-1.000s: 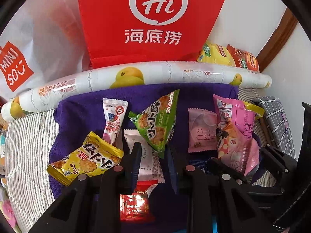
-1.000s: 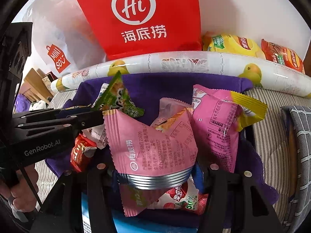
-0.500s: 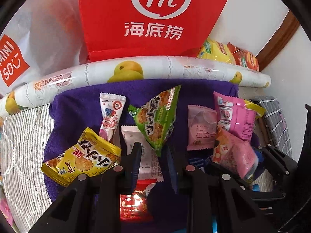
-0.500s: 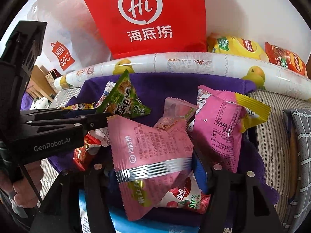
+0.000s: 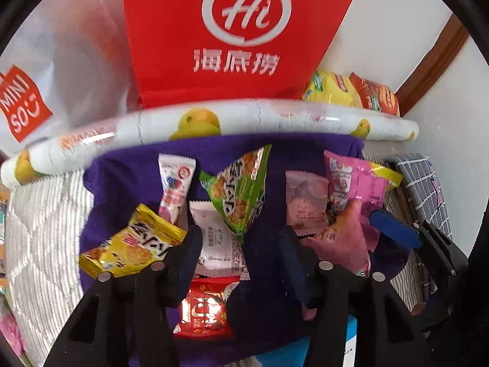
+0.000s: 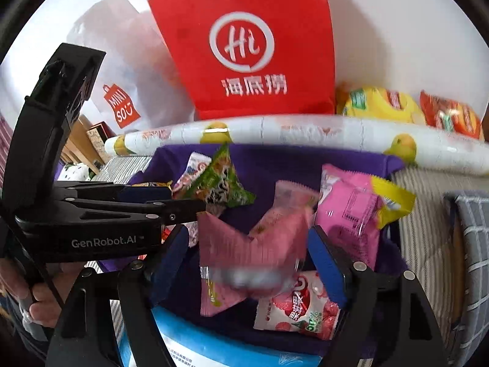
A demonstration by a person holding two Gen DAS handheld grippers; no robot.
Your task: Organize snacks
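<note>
Several snack packets lie on a purple cloth (image 5: 128, 183). My left gripper (image 5: 241, 238) is open above a white packet (image 5: 217, 244), with a green triangular packet (image 5: 241, 186) just ahead, a yellow packet (image 5: 131, 244) to its left and a red packet (image 5: 204, 305) below. My right gripper (image 6: 247, 244) is open; a pink packet (image 6: 253, 250) sits blurred between its fingers, loose. A strawberry packet (image 6: 296, 305) lies under it. A larger pink packet (image 6: 351, 208) lies to the right.
A red Hi bag (image 5: 241, 30) and a white Miniso bag (image 5: 24, 104) stand behind a rolled fruit-print mat (image 5: 244, 116). Yellow and orange snack bags (image 6: 397, 107) sit at back right. A grey checked cloth (image 6: 470, 244) lies right. A blue-white sheet (image 6: 214, 345) lies near.
My right gripper has opened and let go of the pink packet, which is dropping blurred. My left gripper has opened wider over the white packet.
</note>
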